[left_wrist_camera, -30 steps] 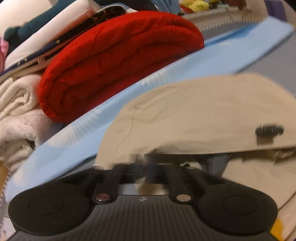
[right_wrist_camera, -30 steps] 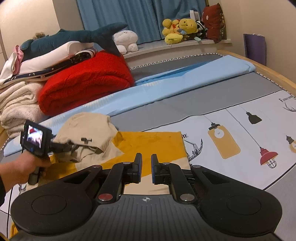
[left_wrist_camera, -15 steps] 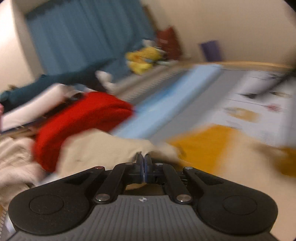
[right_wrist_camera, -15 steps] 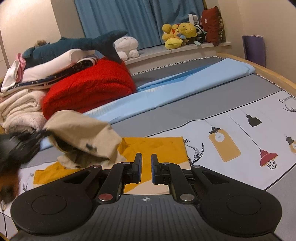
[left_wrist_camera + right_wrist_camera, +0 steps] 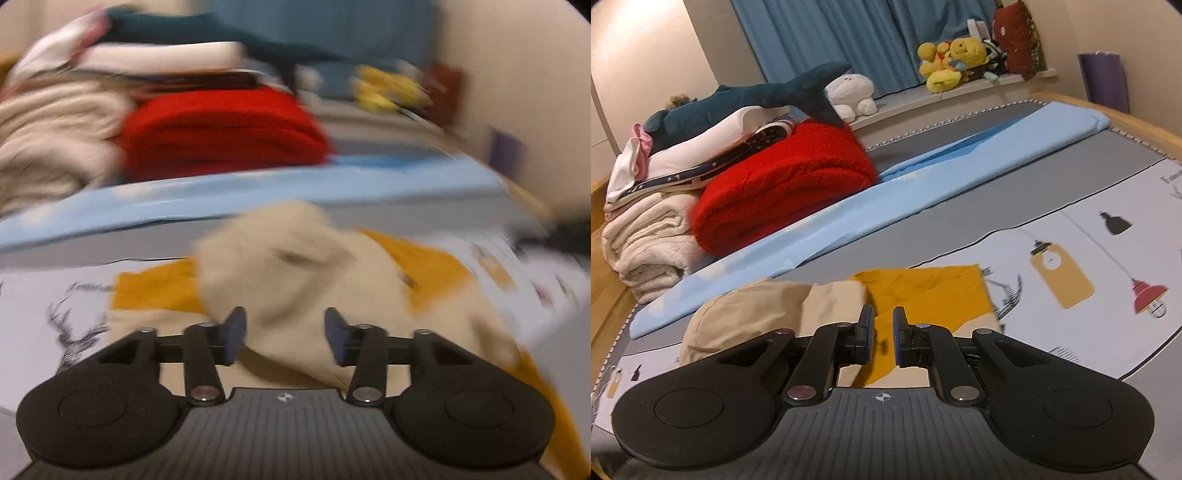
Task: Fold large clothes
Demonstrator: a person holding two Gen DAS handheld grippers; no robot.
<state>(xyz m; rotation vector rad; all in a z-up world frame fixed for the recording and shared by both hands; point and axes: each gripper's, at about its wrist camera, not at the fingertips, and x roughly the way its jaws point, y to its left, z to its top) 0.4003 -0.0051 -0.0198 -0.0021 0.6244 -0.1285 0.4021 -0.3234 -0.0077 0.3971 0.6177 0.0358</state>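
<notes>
Left gripper [image 5: 282, 334] jaws just opening, spread, nothing pinched; beige garment [image 5: 295, 273] heaped at 12 o'clock on printed bedspread [image 5: 1071, 332]. Right gripper [image 5: 882, 338] nearly closed, empty. Mid-fold release; next likely regrasp an edge.

This is a bedroom in a home. A wide bed [image 5: 997, 192] with a wooden frame fills the view, its cover printed with lamps and a deer. At the bed's far side, blue curtains [image 5: 831, 33] hang above a ledge lined with soft toys [image 5: 953, 59]. On the bed's left end, folded blankets [image 5: 783, 184] lie stacked under a plush shark [image 5: 750, 98].
</notes>
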